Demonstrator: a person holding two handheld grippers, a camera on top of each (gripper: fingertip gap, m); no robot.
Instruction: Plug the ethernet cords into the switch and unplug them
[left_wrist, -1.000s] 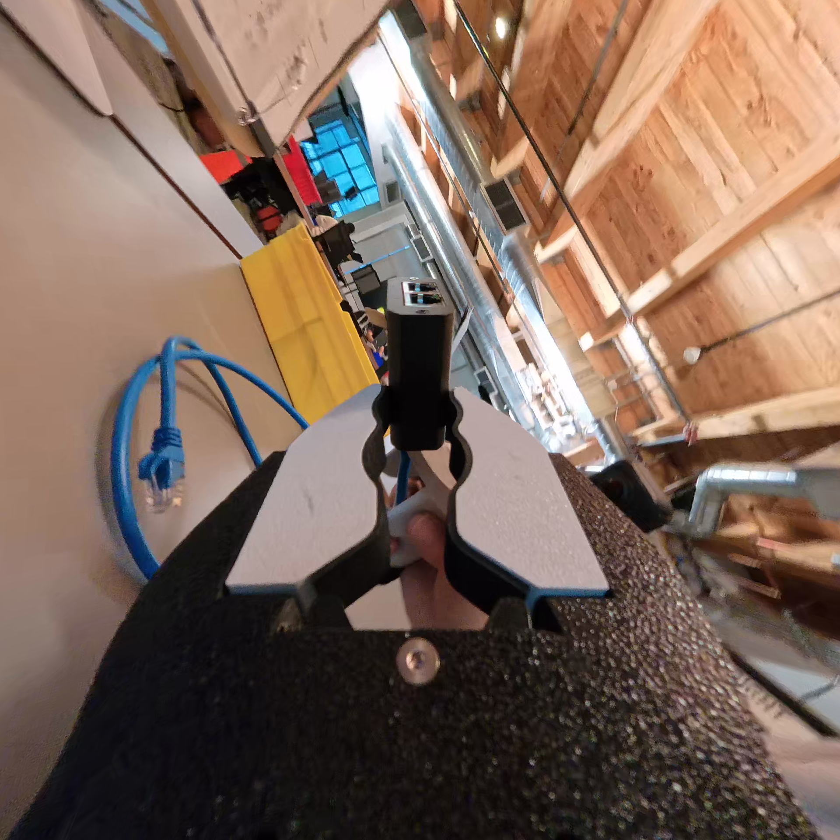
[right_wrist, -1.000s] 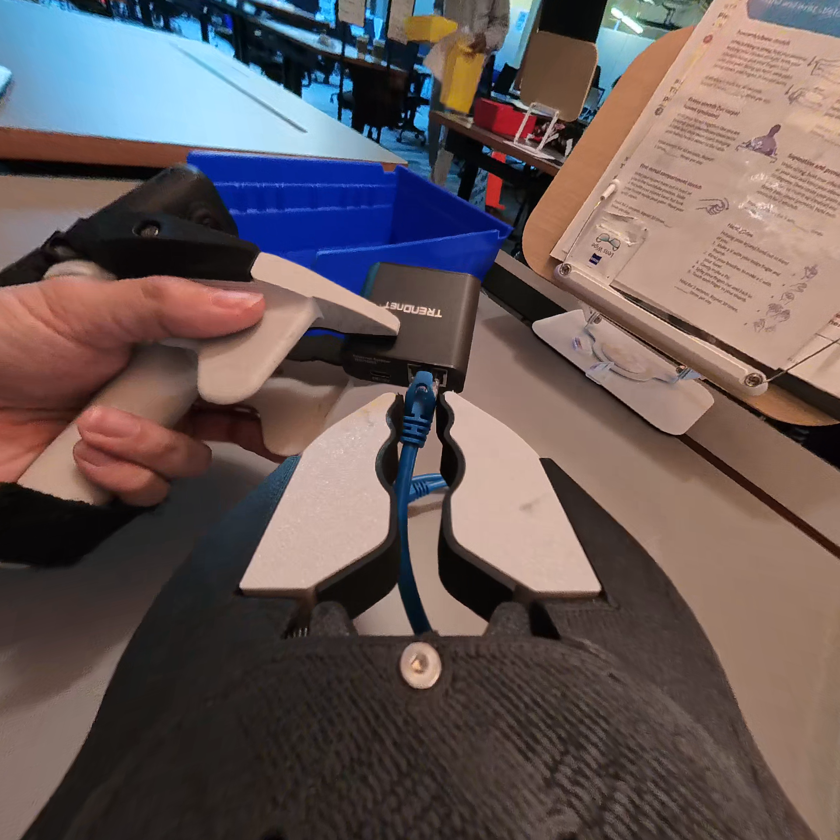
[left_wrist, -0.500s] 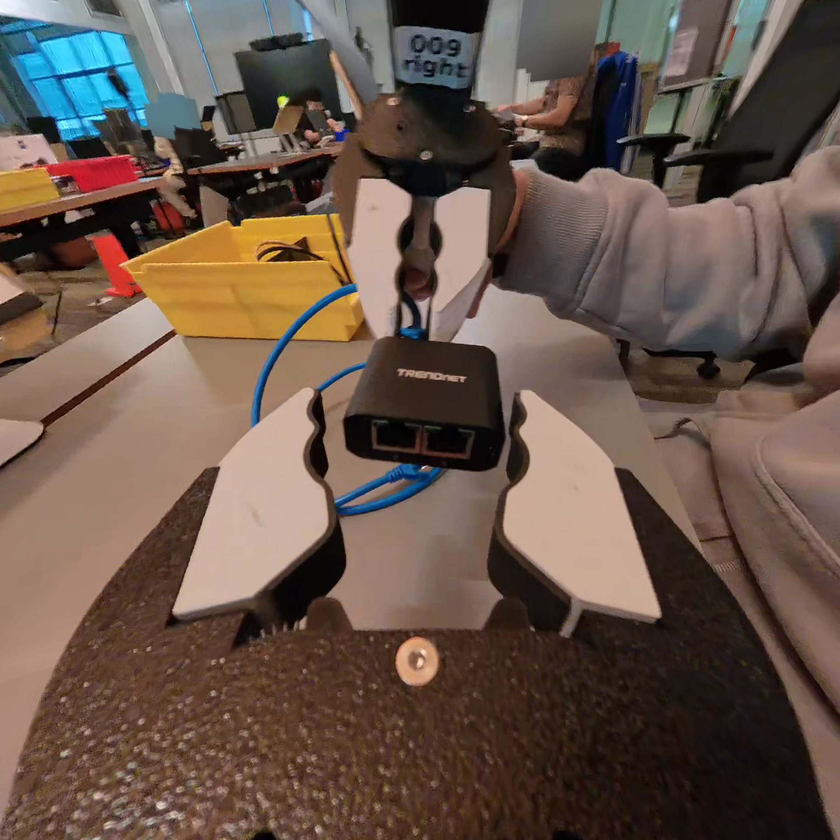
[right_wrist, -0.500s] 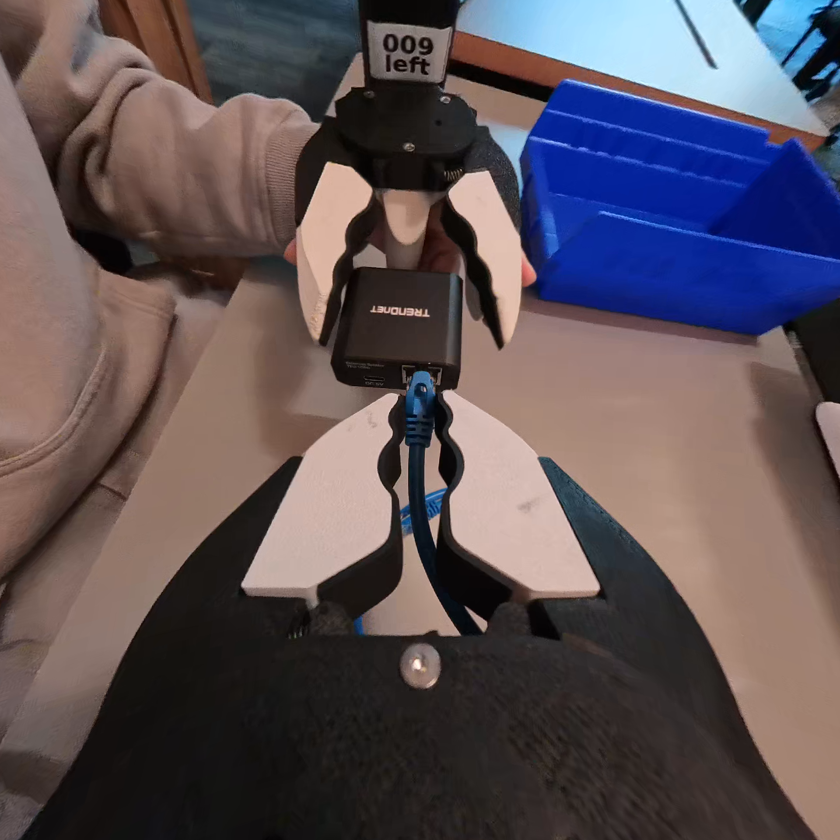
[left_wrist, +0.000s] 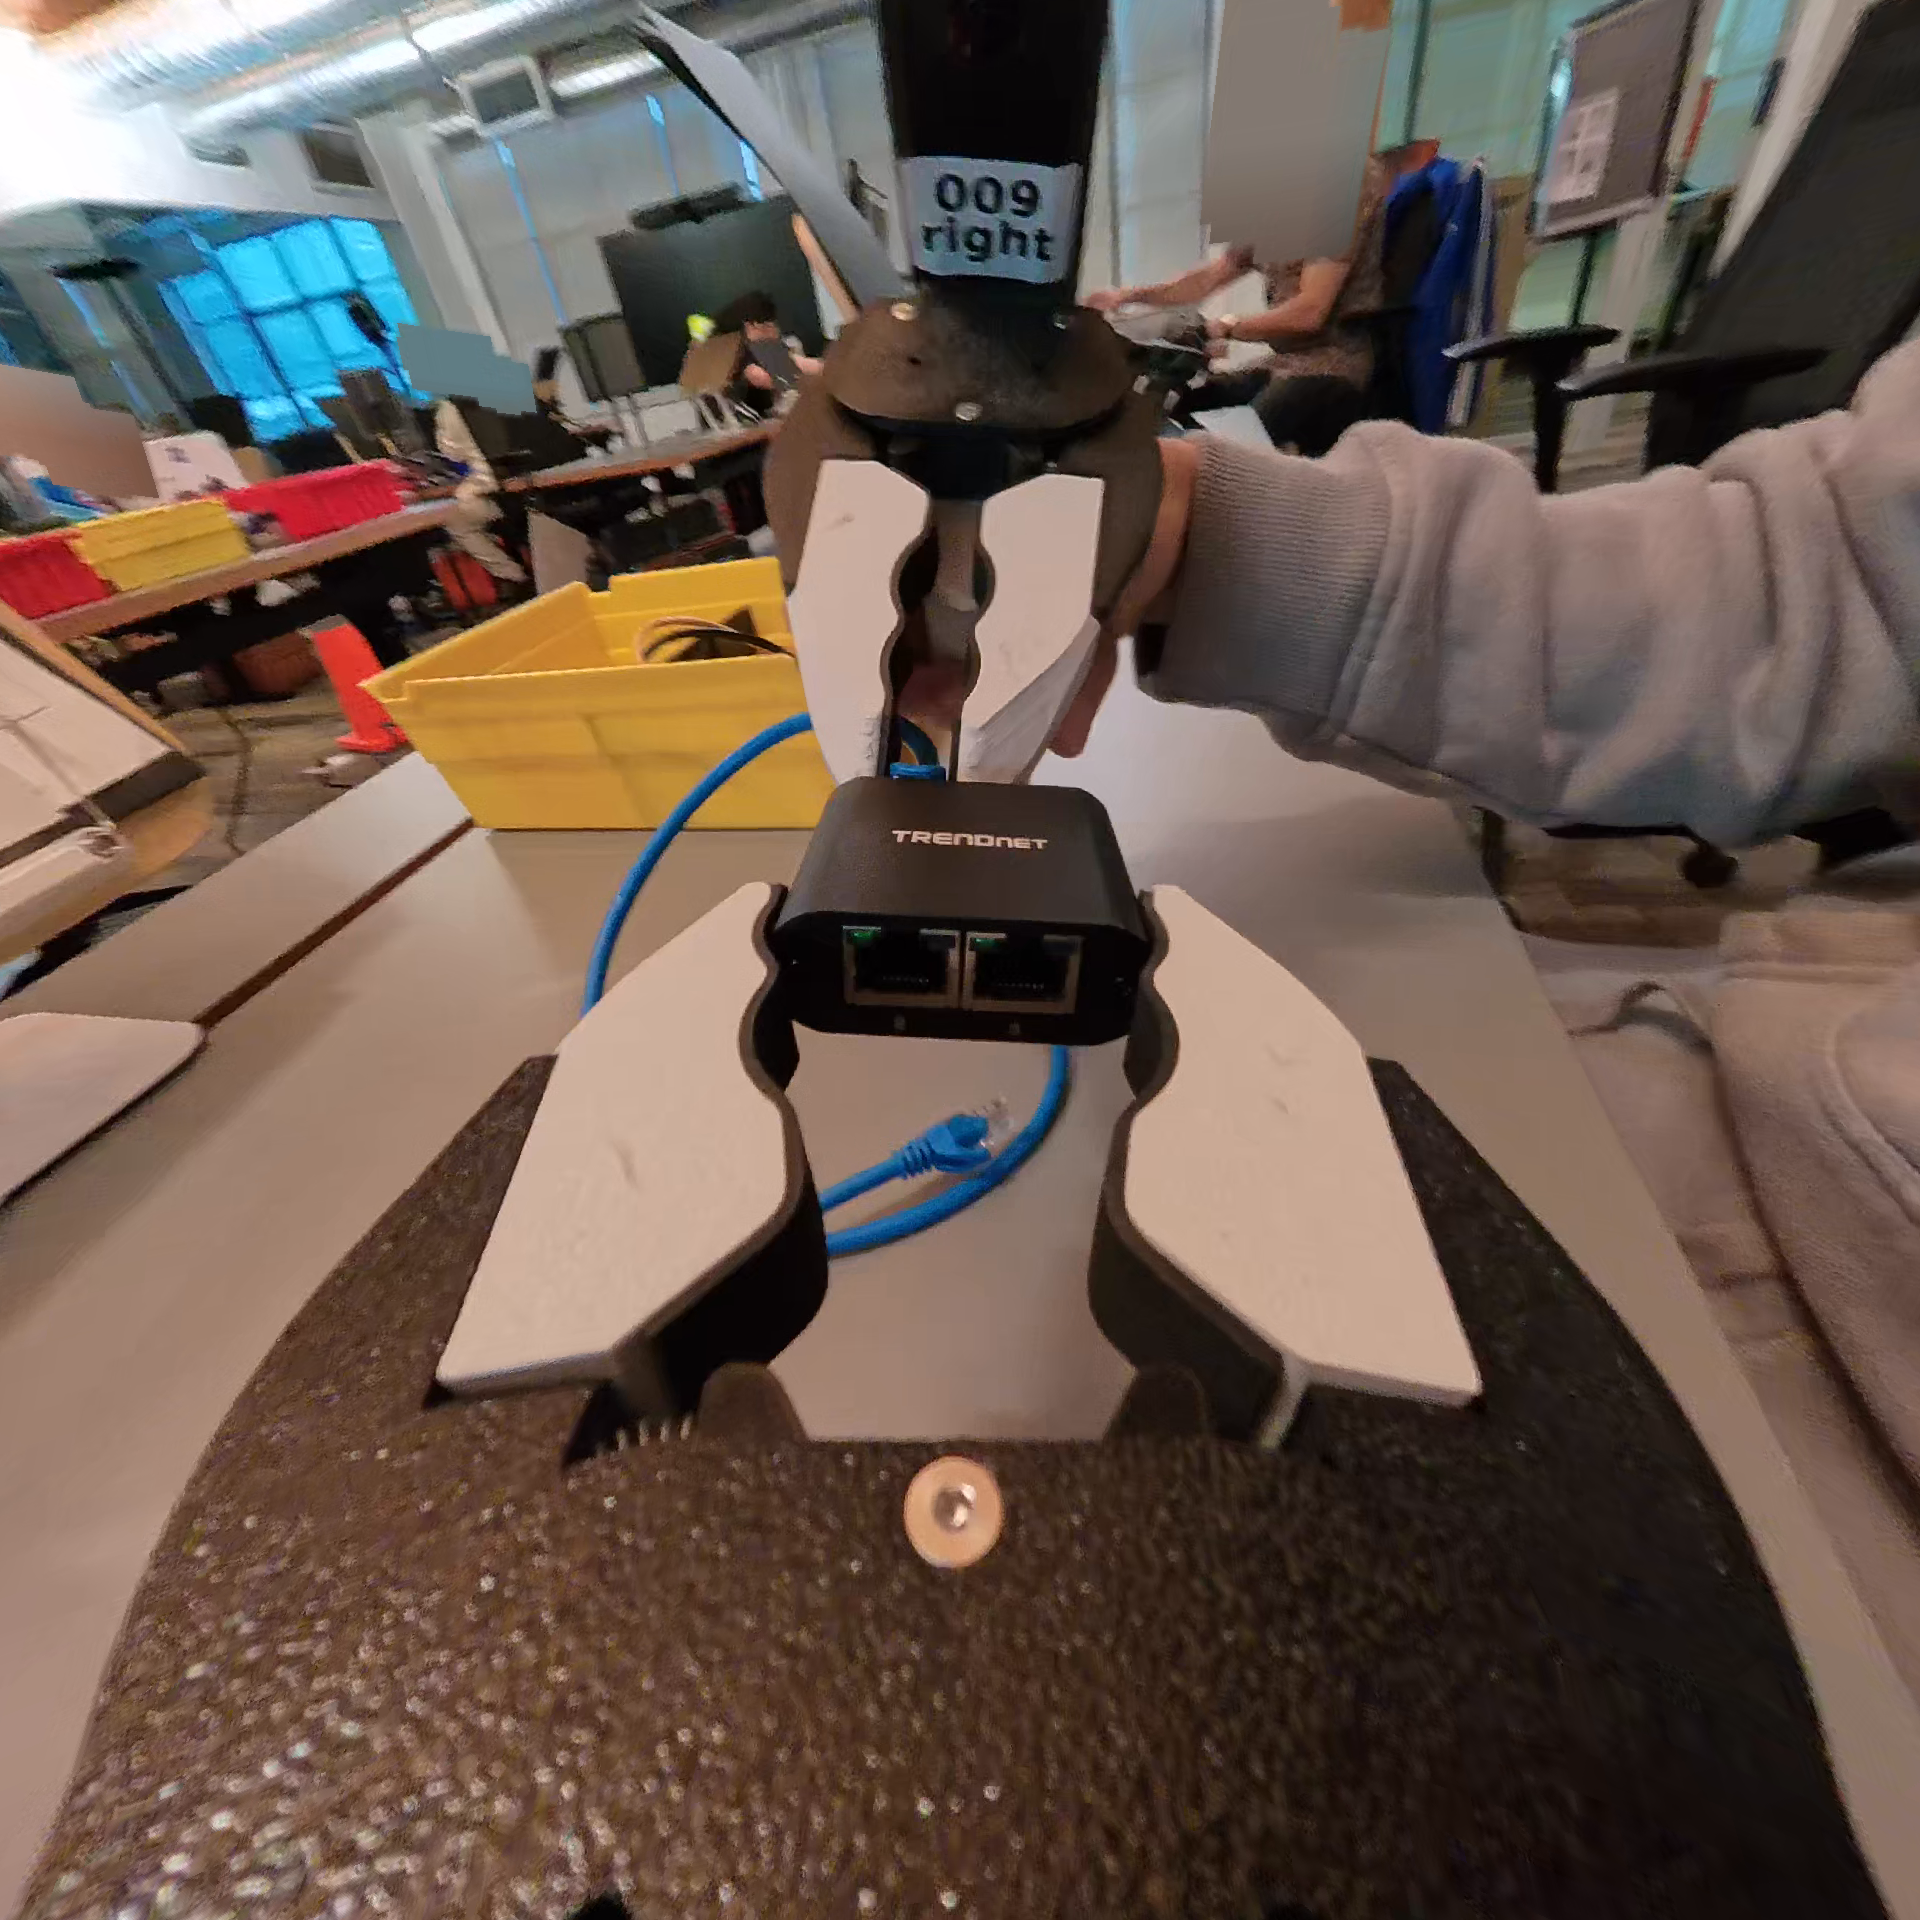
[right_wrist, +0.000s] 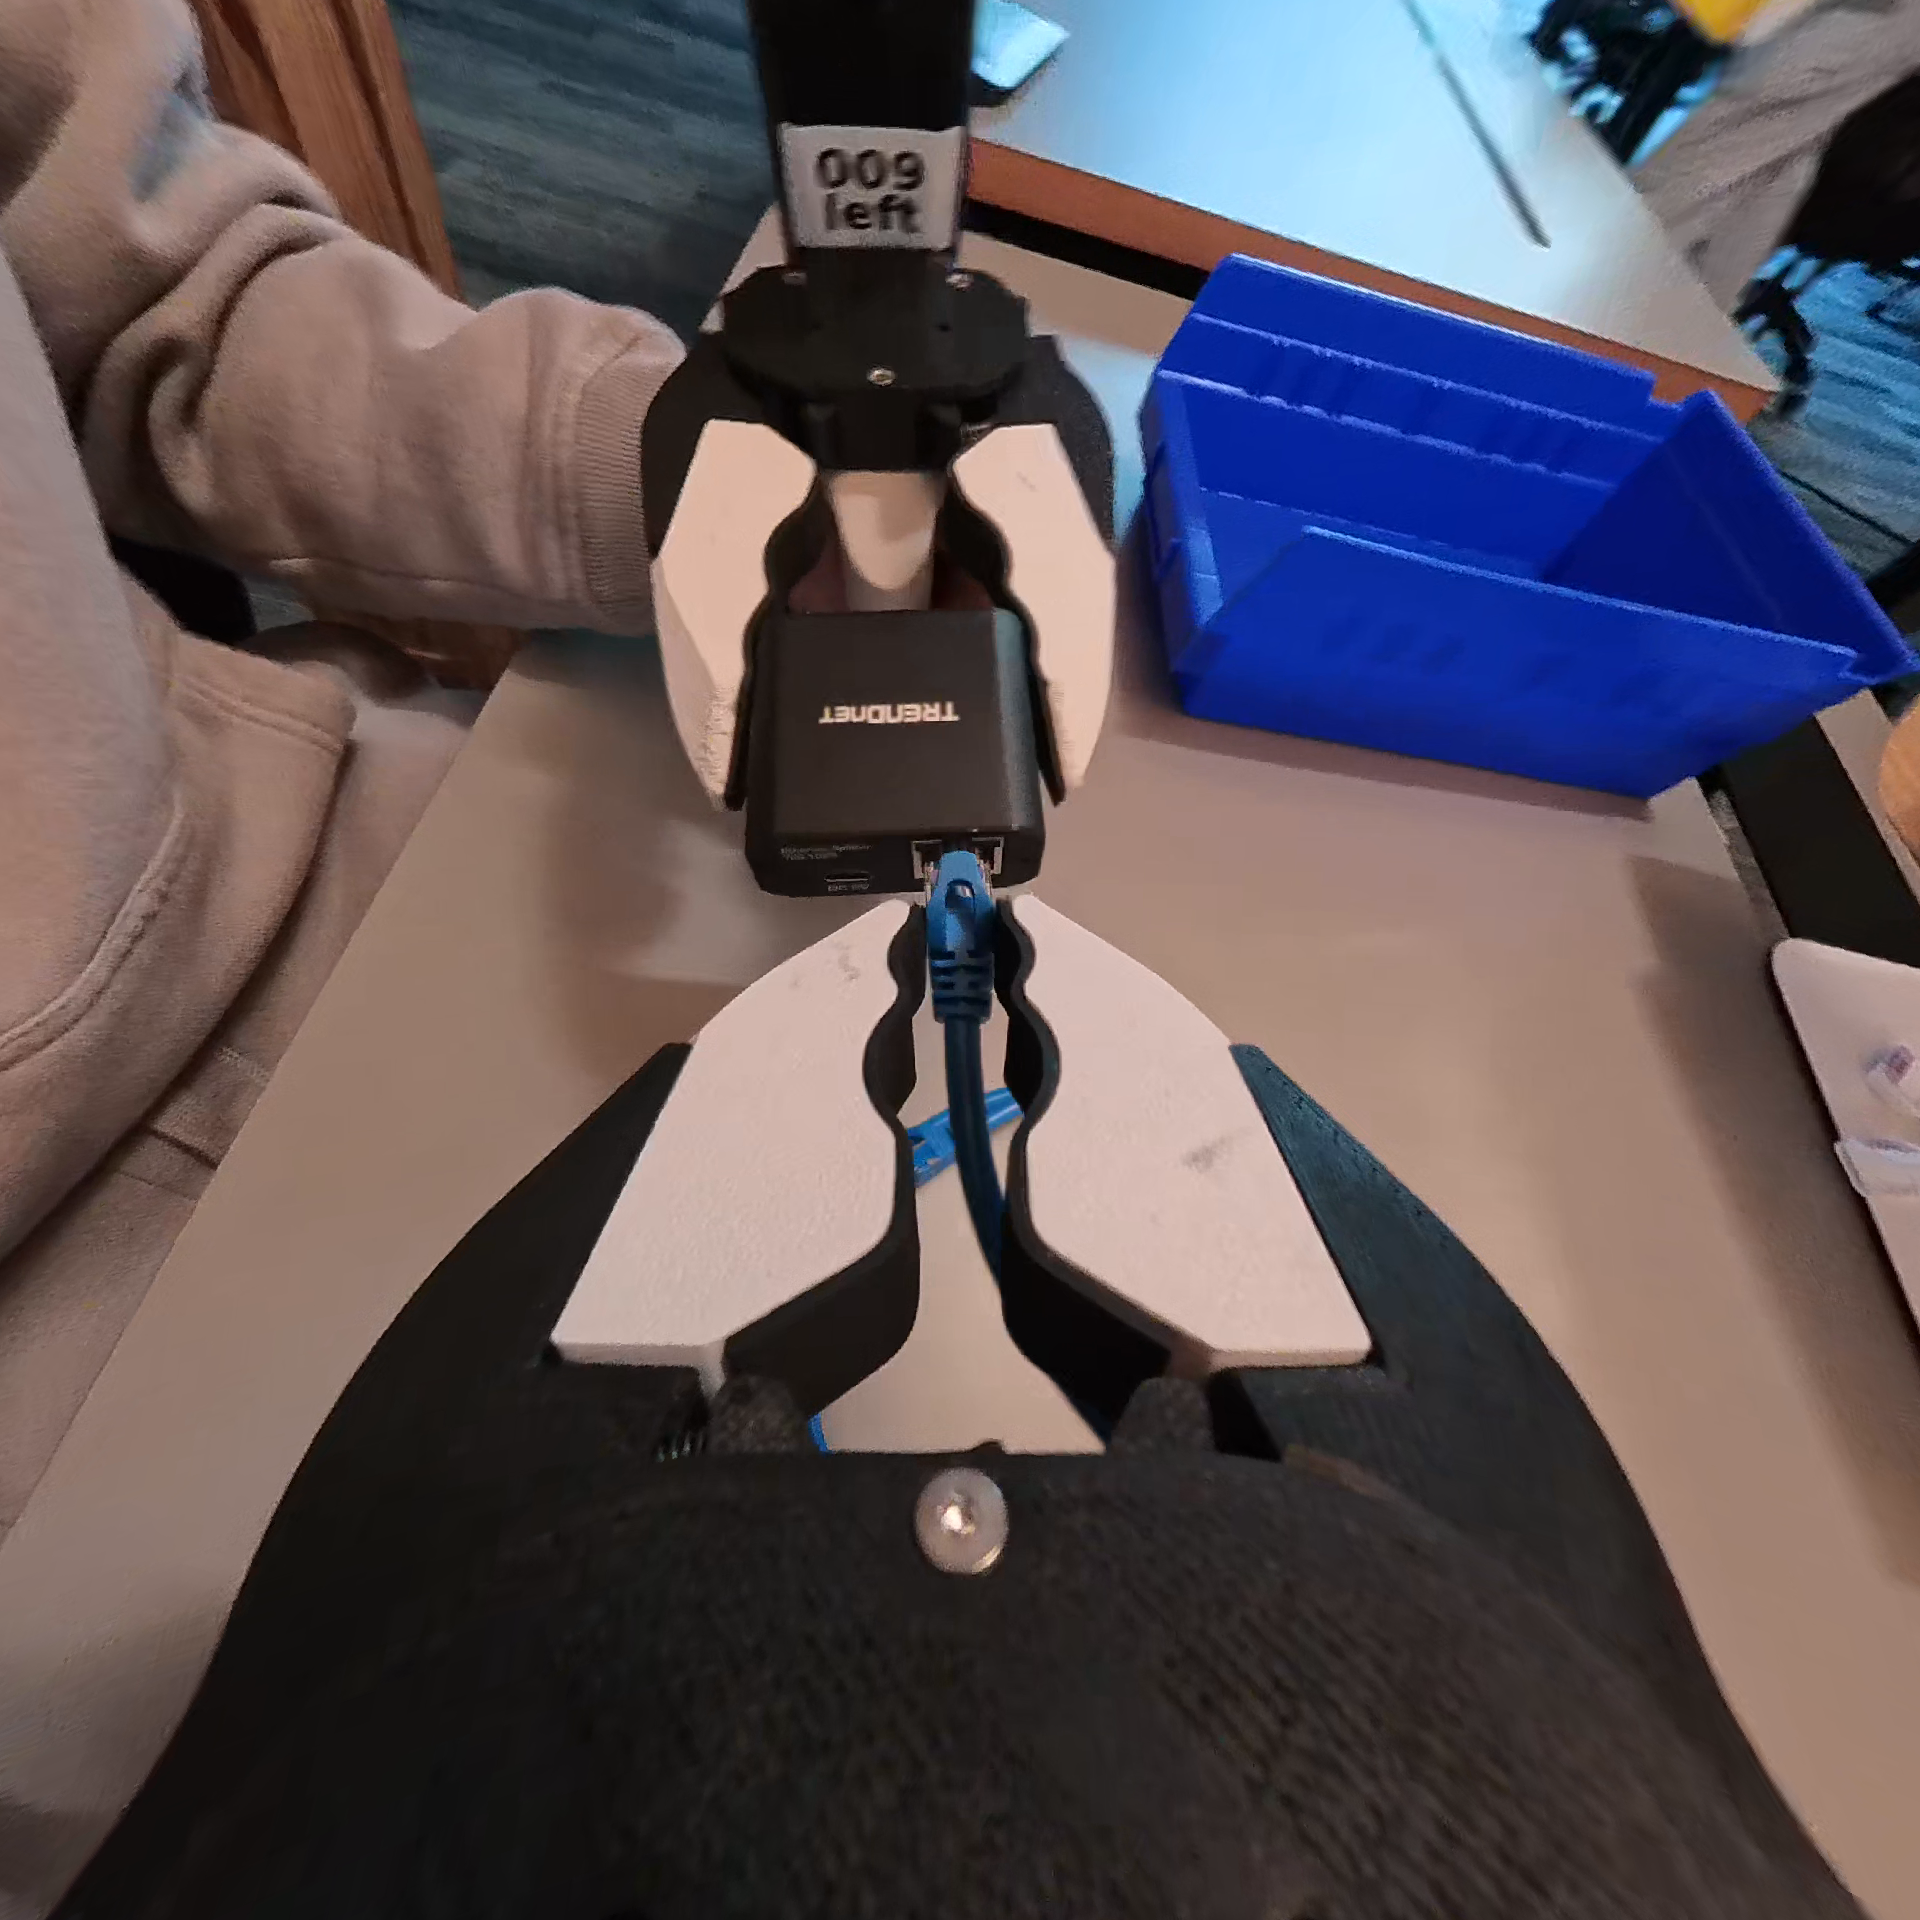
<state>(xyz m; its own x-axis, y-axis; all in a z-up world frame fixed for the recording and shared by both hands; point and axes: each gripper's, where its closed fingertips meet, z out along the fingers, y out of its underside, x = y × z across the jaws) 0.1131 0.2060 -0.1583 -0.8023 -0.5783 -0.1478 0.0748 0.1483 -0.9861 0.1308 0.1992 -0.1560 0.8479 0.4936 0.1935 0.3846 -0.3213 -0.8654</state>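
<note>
A small black switch (left_wrist: 961, 914) sits level above the grey table (left_wrist: 312, 1039), with two empty ports facing the left wrist view. My left gripper (left_wrist: 961, 904) is shut on the switch, its pads against the two sides; the right wrist view (right_wrist: 894, 784) shows the same. My right gripper (right_wrist: 958, 925) is shut on the blue ethernet plug (right_wrist: 958, 935), whose tip sits in a port on the switch's (right_wrist: 891, 727) far face. The blue cable (left_wrist: 665, 862) loops down to the table, where its free plug (left_wrist: 961, 1138) lies under the switch. The right gripper (left_wrist: 920, 748) shows behind the switch.
A yellow bin (left_wrist: 582, 727) stands on the table beyond the switch. A blue bin (right_wrist: 1455, 623) stands at the table's other side. A board on a stand (left_wrist: 62, 748) is at the left edge. The person's sleeves (left_wrist: 1507, 623) reach in from the side. The grippers are tip to tip, or close to it.
My left gripper let go of the switch's thin faces, opened wide, turned level, and closed again across its wide sides. My right gripper kept hold of the blue plug in the port throughout.
</note>
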